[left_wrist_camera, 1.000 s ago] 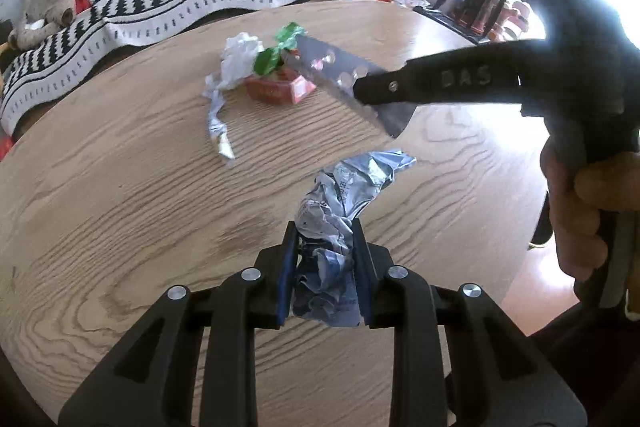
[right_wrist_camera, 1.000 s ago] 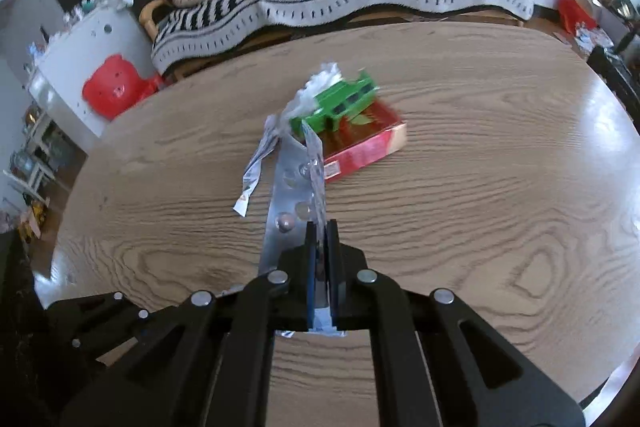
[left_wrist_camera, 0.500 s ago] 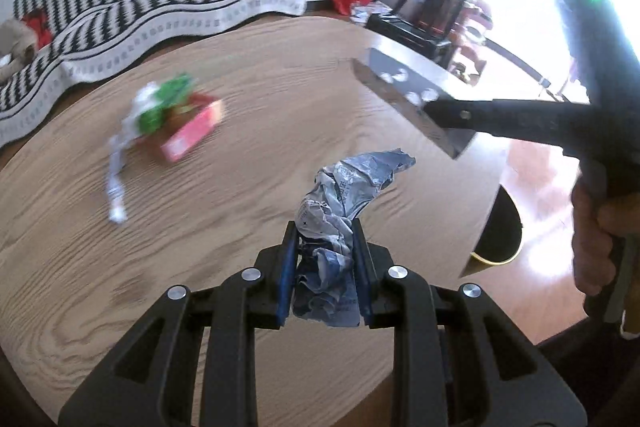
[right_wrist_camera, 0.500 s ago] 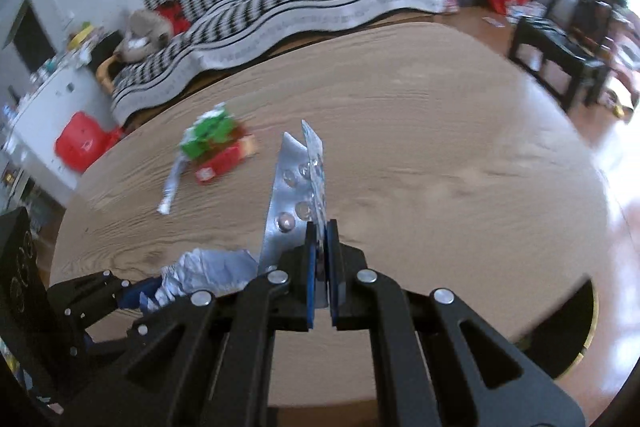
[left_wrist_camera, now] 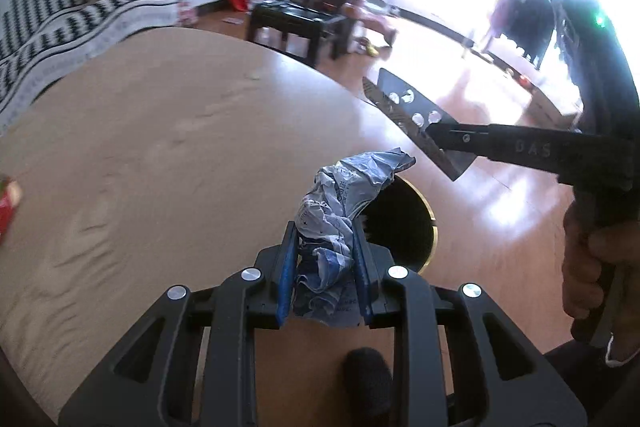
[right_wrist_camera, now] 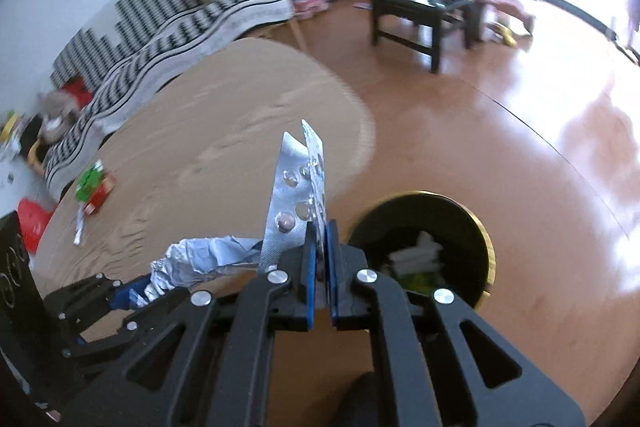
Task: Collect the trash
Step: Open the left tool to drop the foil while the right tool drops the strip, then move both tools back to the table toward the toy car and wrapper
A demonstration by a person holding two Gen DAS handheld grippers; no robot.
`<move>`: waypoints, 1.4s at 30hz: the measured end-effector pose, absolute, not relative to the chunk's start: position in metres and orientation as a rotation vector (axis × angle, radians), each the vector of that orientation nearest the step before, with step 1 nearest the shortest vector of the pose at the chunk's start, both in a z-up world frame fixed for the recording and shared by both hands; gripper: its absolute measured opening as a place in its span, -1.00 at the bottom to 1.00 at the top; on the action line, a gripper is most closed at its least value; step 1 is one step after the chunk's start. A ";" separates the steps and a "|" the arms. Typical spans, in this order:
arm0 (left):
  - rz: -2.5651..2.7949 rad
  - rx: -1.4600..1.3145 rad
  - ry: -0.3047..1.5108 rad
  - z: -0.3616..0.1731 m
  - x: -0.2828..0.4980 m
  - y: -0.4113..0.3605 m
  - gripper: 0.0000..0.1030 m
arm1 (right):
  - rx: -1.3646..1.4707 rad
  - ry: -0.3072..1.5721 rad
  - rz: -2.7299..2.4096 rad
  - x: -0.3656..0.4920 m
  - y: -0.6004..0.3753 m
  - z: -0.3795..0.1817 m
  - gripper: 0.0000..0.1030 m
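Note:
My left gripper (left_wrist_camera: pixel 325 251) is shut on a crumpled silver-blue foil wrapper (left_wrist_camera: pixel 344 195), held over the table's right edge. The wrapper also shows in the right wrist view (right_wrist_camera: pixel 200 259). My right gripper (right_wrist_camera: pixel 320 251) is shut on a silver pill blister pack (right_wrist_camera: pixel 298 187), seen from the side in the left wrist view (left_wrist_camera: pixel 408 119). A black trash bin with a gold rim (right_wrist_camera: pixel 486 239) stands on the floor just below and right of both grippers; it holds some white and green trash. It is partly hidden behind the wrapper in the left wrist view (left_wrist_camera: pixel 400 211).
A round wooden table (right_wrist_camera: pixel 224 131) carries a red box with green and white wrappers (right_wrist_camera: pixel 94 187) at its far left. A striped sofa (right_wrist_camera: pixel 168 23) lies behind it. A dark low table (right_wrist_camera: pixel 424 11) stands on the glossy wooden floor (right_wrist_camera: pixel 540 131).
Both grippers have swung right, away from the table's middle and toward its right edge. The trash bin has come into view below them. The red box has slid to the far left.

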State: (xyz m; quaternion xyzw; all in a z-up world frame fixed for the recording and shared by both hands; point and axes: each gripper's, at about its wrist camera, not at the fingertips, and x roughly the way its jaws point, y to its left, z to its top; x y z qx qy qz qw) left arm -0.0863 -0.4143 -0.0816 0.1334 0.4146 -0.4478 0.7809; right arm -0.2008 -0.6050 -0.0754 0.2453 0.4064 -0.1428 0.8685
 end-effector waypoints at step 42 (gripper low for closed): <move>-1.021 0.388 0.940 -0.134 -0.107 -0.508 0.45 | 0.711 0.901 -0.451 -0.255 -0.687 -0.135 -0.78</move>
